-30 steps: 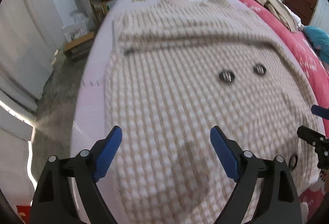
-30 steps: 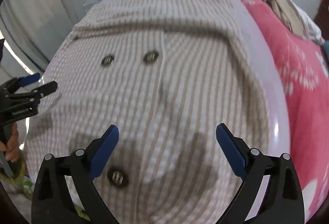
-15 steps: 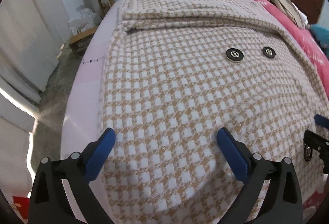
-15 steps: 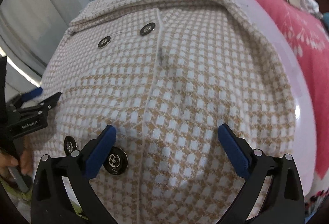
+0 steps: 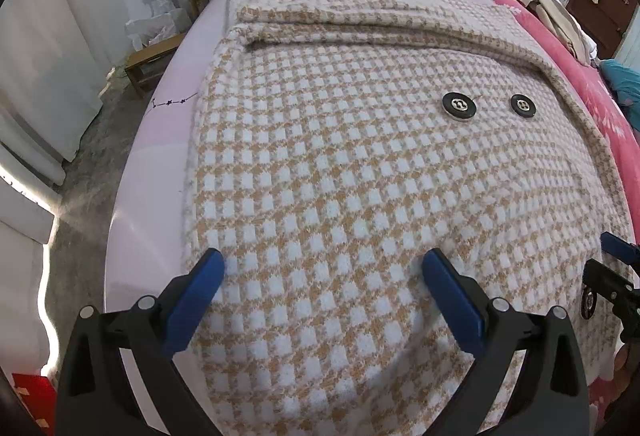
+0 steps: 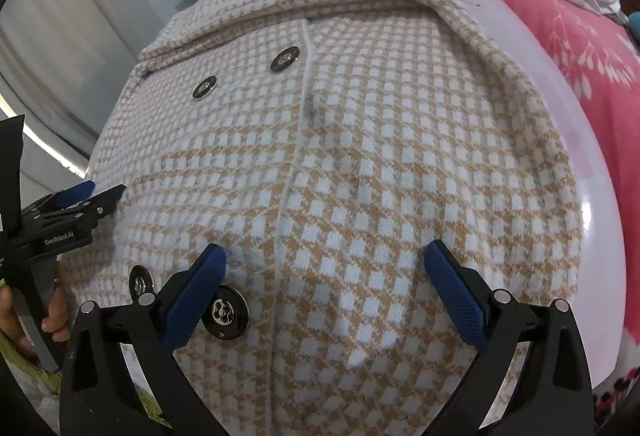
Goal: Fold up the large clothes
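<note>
Left wrist view: the left tool [image 5: 322,268] hangs over the near hem of the houndstooth coat [image 5: 360,164], its blue fingers spread wide with nothing clamped; the tan-and-white cloth lies just beneath and ahead of them, between the tips. The coat is spread flat on the bed [image 5: 160,140], collar at the far end, and one sleeve is folded across its upper part. Two black buttons [image 5: 459,105] sit ahead and to the right of this tool, well beyond its tips. At the right edge the right tool [image 5: 612,264] shows only partly.

From the right wrist, the right tool [image 6: 324,260] stands equally wide open over the same hem (no cloth pinched). A large black button [image 6: 225,311] lies just beside its left finger. Farther left, the left tool [image 6: 90,196] reaches the coat's edge. A pink blanket [image 6: 580,48] lies off to the right.
</note>
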Demonstrator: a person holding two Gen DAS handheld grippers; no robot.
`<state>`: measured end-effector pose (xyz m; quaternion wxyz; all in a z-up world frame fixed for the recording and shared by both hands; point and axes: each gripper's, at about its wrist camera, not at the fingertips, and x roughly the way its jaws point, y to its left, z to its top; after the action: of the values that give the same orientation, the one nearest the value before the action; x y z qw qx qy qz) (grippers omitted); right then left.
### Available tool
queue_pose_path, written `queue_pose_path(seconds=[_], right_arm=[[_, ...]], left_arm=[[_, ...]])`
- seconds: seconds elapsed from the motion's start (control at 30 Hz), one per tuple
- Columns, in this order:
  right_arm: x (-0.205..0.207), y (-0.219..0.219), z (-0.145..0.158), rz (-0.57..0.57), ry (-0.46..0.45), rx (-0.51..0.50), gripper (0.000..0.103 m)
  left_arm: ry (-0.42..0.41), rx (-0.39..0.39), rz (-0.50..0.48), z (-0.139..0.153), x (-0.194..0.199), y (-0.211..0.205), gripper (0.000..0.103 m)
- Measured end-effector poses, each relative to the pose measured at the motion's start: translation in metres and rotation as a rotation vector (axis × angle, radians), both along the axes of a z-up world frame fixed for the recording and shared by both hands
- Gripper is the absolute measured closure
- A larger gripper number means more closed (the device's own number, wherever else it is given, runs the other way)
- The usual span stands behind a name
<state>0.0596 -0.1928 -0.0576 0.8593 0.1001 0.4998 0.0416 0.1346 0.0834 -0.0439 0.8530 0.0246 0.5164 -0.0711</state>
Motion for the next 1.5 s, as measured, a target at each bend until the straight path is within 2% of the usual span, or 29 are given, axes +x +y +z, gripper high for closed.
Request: queue_pose_path(seconds=[0.17, 0.67, 0.8, 0.9, 1.17, 1.5], right_arm=[[-0.003, 0.003, 0.002, -0.01, -0.02, -0.003, 0.008], [0.003, 0.004, 0.006, 0.002, 0.009, -0.01, 0.008], [-0.005, 0.013, 0.025, 0.047, -0.068, -0.059, 0.008], [-0.011, 0.024, 0.031, 0.102, -0.078, -0.07, 0.008], [-0.01, 0.032, 0.003, 0.091, 0.025, -0.093, 0.008], [0.0, 0.037, -0.007, 0.063, 0.012, -0.11, 0.008]], left_arm=[[-0.006, -0.003, 0.004, -0.001, 0.001, 0.0, 0.005], [-0.003, -0.002, 0.006, 0.0, -0.001, -0.001, 0.005], [-0.006, -0.002, 0.002, 0.0, -0.001, -0.002, 0.005], [-0.008, -0.003, -0.001, 0.0, -0.002, -0.001, 0.005], [-0.012, -0.006, -0.008, -0.001, -0.004, -0.001, 0.005], [-0.031, -0.008, -0.014, -0.001, -0.006, -0.001, 0.005]])
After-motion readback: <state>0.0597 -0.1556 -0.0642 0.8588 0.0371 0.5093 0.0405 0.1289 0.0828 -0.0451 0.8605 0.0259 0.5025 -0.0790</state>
